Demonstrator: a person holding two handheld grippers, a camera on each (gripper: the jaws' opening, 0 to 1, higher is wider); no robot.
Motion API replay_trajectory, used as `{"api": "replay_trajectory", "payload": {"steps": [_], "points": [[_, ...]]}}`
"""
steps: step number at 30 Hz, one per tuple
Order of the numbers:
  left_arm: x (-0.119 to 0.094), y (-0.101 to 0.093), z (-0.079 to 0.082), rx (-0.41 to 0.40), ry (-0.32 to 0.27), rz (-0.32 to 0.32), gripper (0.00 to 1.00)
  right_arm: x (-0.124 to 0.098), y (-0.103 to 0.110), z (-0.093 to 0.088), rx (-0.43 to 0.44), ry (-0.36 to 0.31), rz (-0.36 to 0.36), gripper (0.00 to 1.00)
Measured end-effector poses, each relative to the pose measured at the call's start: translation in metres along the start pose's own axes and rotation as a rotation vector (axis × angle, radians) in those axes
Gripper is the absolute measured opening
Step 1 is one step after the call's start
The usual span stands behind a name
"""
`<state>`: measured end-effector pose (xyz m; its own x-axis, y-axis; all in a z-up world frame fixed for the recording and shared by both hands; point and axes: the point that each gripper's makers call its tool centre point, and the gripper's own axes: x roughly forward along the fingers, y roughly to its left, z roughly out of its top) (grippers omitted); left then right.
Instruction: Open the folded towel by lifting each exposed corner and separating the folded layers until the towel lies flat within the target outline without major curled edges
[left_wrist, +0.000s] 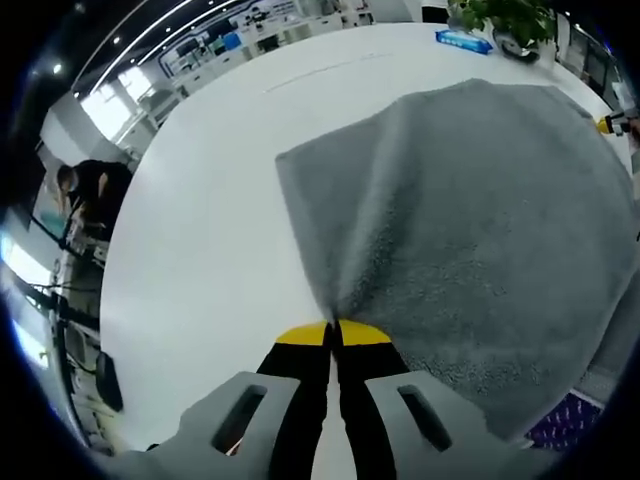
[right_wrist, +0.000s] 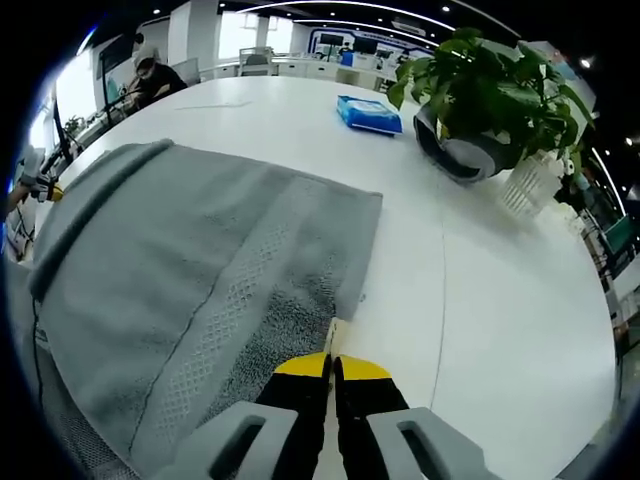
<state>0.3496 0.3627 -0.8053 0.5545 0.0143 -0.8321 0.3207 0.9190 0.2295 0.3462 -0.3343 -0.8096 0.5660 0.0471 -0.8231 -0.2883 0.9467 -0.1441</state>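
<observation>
Jaws of left gripper (left_wrist: 334, 330) and right gripper (right_wrist: 332, 358) each clamp the grey terry towel's (left_wrist: 470, 250) edge at lower centre.

The grey terry-cloth towel (left_wrist: 470, 220) lies spread across the white table, one corner pulled up into a pinched ridge with creases fanning outward from it. In the right gripper view the same towel (right_wrist: 190, 290) shows a woven band running along its length; its far edge lies flat, its left edge rolled over in a fold.
</observation>
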Motion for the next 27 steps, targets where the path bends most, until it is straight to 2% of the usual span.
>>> {"api": "replay_trajectory", "payload": {"steps": [11, 23, 25, 27], "points": [[0.004, 0.013, 0.000, 0.011, 0.016, 0.013, 0.01, 0.003, -0.008, 0.001, -0.014, 0.014, -0.010, 0.00], [0.003, 0.014, 0.000, 0.009, 0.007, 0.016, 0.01, 0.004, -0.011, 0.002, -0.011, 0.009, -0.008, 0.00], [0.005, 0.016, 0.000, -0.022, 0.000, 0.022, 0.01, 0.004, -0.011, 0.002, 0.010, -0.005, -0.010, 0.00], [0.003, 0.016, 0.000, -0.077, -0.016, 0.024, 0.03, 0.004, -0.006, 0.005, 0.109, -0.032, 0.020, 0.00]]}}
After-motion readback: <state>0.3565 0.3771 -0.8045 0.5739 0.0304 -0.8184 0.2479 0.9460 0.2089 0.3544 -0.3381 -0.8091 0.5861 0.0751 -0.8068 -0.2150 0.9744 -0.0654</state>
